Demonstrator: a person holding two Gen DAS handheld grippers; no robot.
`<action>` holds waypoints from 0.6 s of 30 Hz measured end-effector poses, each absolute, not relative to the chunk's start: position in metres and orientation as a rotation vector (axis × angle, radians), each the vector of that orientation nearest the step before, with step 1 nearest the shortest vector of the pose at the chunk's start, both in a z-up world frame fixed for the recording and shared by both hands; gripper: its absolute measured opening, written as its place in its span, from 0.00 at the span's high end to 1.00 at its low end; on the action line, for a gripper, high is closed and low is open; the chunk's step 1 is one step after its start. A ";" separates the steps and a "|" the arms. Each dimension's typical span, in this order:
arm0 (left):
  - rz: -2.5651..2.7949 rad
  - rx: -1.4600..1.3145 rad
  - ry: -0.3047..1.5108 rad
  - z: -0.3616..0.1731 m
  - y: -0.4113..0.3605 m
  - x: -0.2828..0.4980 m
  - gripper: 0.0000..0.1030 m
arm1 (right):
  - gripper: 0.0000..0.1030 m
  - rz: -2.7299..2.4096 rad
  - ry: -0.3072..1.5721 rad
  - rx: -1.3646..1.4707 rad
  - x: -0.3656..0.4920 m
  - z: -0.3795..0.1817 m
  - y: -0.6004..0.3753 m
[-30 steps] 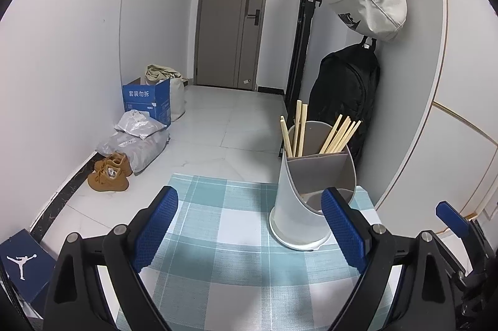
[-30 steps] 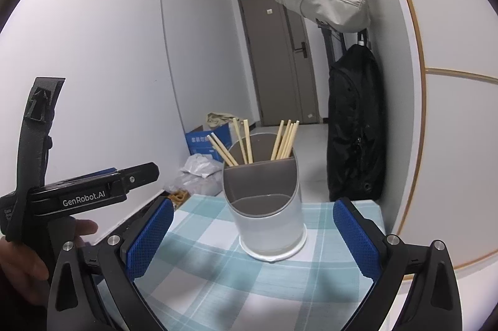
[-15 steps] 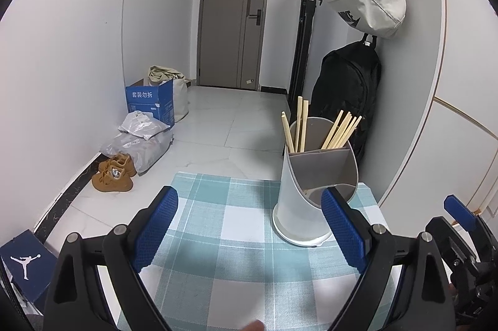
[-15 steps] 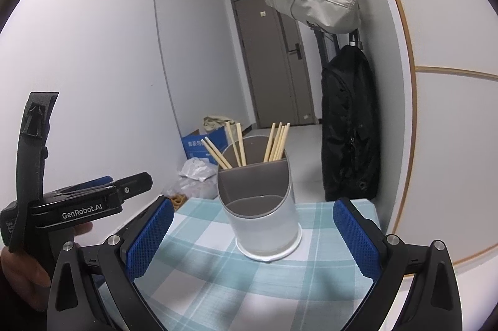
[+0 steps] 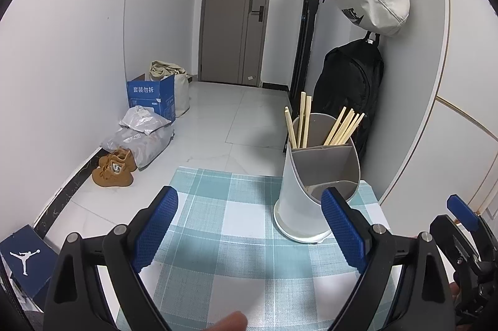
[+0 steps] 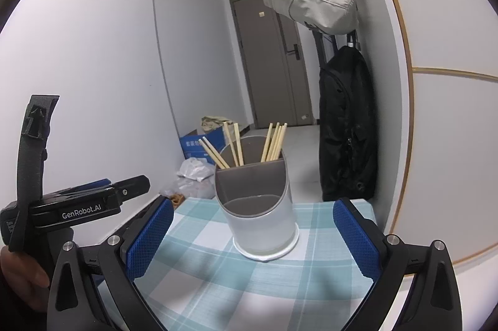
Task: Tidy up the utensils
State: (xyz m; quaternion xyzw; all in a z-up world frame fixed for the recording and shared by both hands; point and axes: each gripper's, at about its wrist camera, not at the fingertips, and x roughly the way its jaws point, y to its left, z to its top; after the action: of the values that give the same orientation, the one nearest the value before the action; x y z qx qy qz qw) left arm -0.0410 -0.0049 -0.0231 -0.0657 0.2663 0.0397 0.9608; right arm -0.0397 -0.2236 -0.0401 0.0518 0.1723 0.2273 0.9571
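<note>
pale wooden chopsticks [image 6: 239, 146] stand upright in the back compartments of the white and grey plastic utensil holder [image 6: 260, 216] on the checked teal cloth [image 6: 218, 275]. the holder sits straight ahead between the wide-apart, empty jaws of the right gripper [image 6: 253, 240]. for the left gripper [image 5: 249, 228], also apart and empty, it lies off to the right, so the right hand seems better placed.

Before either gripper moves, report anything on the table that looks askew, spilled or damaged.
Nothing stands out. The utensil holder stands upright on the checked cloth, the chopsticks lean loosely in its rear compartments, and its front compartment looks empty. Nothing looks spilled or broken.
</note>
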 end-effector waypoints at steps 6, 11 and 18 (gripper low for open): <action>0.073 -0.134 0.539 -0.023 -0.005 -0.043 0.12 | 0.00 0.463 0.346 0.098 -0.040 -0.040 -0.223; 0.071 -0.132 0.539 -0.023 -0.006 -0.043 0.12 | 0.00 0.463 0.344 0.094 -0.041 -0.040 -0.223; 0.075 -0.119 0.536 -0.023 -0.007 -0.044 0.12 | 0.00 0.462 0.344 0.094 -0.041 -0.039 -0.222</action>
State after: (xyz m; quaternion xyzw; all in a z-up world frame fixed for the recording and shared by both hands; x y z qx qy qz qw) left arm -0.0443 -0.0071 -0.0227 -0.0589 0.2645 0.0370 0.9619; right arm -0.0408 -0.2221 -0.0391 0.0465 0.1693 0.2276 0.9578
